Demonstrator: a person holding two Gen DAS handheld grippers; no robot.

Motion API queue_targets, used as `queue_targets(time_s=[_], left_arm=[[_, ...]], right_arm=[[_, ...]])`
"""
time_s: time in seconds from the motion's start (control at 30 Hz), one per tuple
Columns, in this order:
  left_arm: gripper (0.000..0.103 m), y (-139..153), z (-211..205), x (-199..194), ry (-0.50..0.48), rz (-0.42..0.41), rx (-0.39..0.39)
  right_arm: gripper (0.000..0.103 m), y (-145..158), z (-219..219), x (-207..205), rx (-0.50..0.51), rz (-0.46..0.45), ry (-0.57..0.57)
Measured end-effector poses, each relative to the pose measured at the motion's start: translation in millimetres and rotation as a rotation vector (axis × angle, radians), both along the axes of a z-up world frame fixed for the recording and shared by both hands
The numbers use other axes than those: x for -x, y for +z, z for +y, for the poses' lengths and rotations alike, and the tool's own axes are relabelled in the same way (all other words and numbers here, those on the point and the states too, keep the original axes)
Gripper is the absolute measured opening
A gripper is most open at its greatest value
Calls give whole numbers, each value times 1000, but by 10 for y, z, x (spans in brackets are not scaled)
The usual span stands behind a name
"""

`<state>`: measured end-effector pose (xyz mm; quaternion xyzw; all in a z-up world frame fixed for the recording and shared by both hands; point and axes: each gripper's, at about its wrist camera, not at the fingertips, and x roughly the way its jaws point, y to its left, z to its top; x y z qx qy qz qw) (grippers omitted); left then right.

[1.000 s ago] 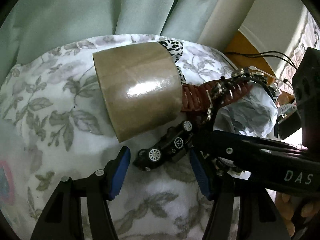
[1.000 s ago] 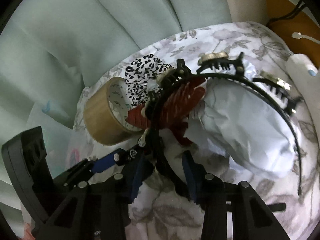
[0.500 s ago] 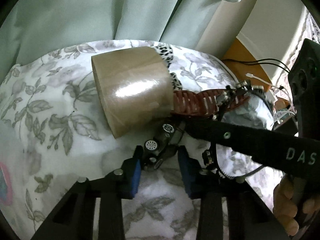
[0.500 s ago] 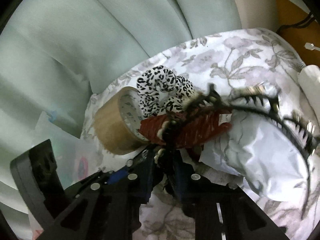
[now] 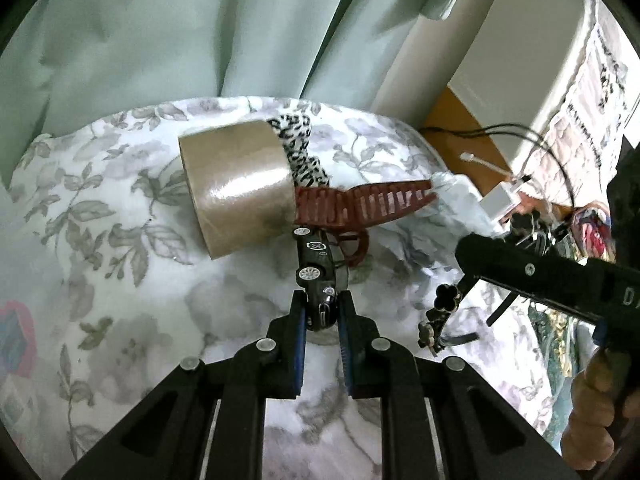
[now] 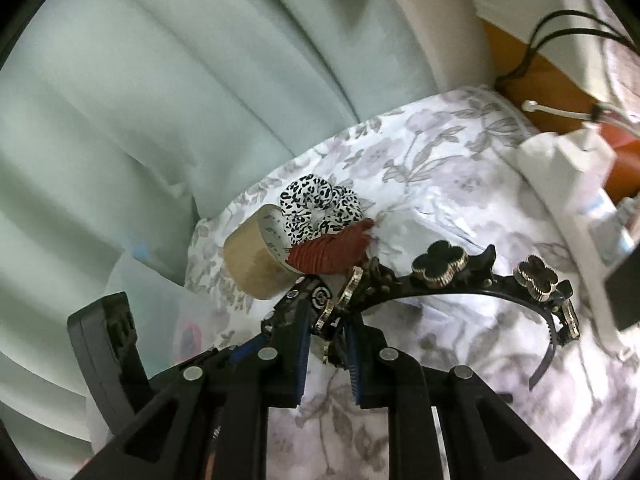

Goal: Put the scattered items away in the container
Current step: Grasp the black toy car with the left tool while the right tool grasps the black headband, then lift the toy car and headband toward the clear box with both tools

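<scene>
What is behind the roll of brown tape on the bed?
Behind the tape roll lies a leopard-print scrunchie, touching its far face, with a red hair clip beside it. From the left wrist view, the roll covers most of the scrunchie; anything under it is hidden.

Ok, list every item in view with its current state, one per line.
left gripper: shut on toy car
toy car: gripped at one end
right gripper: shut on headband
headband: gripped at one end
tape roll: on its side on the bedspread
red hair clip: beside the tape roll
leopard scrunchie: lying loose
</scene>
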<state>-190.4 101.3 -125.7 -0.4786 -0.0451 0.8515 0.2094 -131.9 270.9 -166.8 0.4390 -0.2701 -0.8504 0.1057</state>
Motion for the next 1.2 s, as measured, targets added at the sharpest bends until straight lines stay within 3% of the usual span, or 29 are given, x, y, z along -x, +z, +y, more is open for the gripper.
queue_targets(time_s=[0.33, 0.6, 0.93, 1.2], left_arm=[[15, 727, -108, -444, 28, 111, -71], [15, 1404, -412, -938, 72, 261, -123], [15, 1985, -1104, -1490, 169, 430, -185], [15, 2139, -1798, -1854, 290, 514, -217]], right_arm=[[18, 534, 29, -441, -2, 107, -22], [18, 1125, -119, -858, -21, 237, -8], [18, 1801, -749, -1215, -95, 379, 75], [18, 2181, -1568, -1286, -170, 455, 230]])
